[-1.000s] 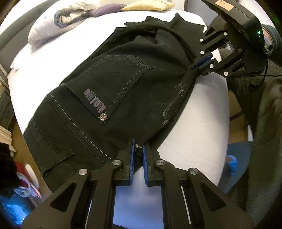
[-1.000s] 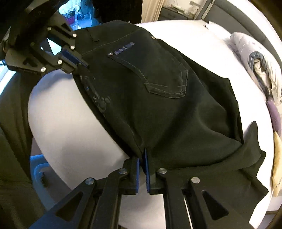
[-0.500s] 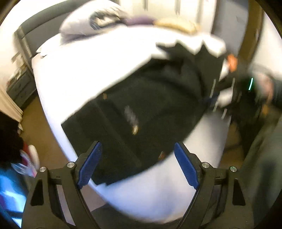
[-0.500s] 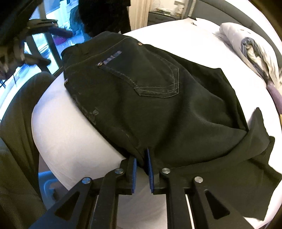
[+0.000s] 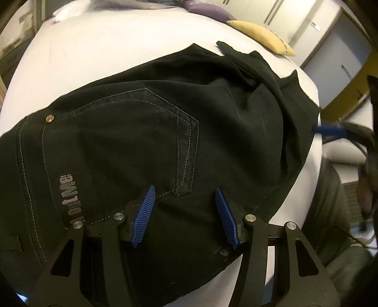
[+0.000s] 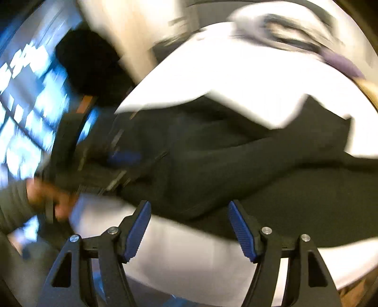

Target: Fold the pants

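Note:
Black pants lie folded on the white bed, back pocket and a grey logo facing up. My left gripper is open and empty, held low over the seat of the pants near the pocket. In the blurred right wrist view, the pants spread across the bed, and my right gripper is open and empty over their near edge. A blue pad of the right gripper shows at the right edge of the left wrist view, and the left gripper shows blurred in the right wrist view.
A yellow pillow and a purple one lie at the head of the bed. A patterned pillow is at the far side. The bed's near edge curves below my right gripper. A cupboard stands beyond.
Both grippers have let go of the pants and opened. The left one moved in low over the seat; the right one swung away fast, blurring its view.

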The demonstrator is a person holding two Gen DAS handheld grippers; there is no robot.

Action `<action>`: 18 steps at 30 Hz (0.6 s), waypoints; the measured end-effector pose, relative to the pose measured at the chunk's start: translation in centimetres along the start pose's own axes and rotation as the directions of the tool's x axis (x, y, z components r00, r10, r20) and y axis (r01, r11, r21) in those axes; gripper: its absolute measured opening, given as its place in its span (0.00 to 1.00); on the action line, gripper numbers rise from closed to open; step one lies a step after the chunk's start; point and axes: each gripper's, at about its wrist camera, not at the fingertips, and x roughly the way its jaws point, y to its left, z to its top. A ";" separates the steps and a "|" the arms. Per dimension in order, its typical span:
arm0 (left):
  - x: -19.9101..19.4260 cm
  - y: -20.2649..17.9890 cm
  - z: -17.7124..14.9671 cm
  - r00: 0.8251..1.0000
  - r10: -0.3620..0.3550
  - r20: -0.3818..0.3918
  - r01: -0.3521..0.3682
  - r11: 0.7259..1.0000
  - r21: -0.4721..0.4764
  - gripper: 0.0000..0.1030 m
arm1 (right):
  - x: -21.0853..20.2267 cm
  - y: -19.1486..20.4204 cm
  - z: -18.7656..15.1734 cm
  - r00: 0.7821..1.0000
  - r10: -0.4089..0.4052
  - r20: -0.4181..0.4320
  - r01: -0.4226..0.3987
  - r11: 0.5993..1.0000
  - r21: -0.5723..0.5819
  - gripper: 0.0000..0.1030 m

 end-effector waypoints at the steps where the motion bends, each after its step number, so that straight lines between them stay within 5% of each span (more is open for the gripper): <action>1: 0.0 0.1 0.2 1.000 -0.008 -0.007 0.008 1.000 -0.009 0.50 | -0.6 -2.7 1.6 1.000 -0.012 0.018 0.011 0.996 0.088 0.69; 6: 0.5 0.7 0.6 1.000 -0.031 0.004 0.031 0.999 -0.042 0.50 | -0.3 -11.0 9.5 0.988 -0.147 0.039 0.131 0.953 0.273 0.69; 9: 0.6 0.9 0.1 1.000 -0.027 0.015 0.028 0.998 -0.048 0.50 | 2.9 -12.4 13.2 0.979 -0.200 -0.028 0.201 0.950 0.239 0.69; 14: 0.4 0.4 -0.1 1.000 0.004 0.024 -0.004 1.000 -0.031 0.50 | 9.3 -13.5 17.8 0.935 -0.336 -0.116 0.350 0.925 0.149 0.67; 18: 0.5 0.6 -0.1 1.000 -0.013 0.028 0.014 0.999 -0.042 0.50 | 11.6 -16.9 19.3 0.911 -0.371 -0.182 0.408 0.878 0.251 0.61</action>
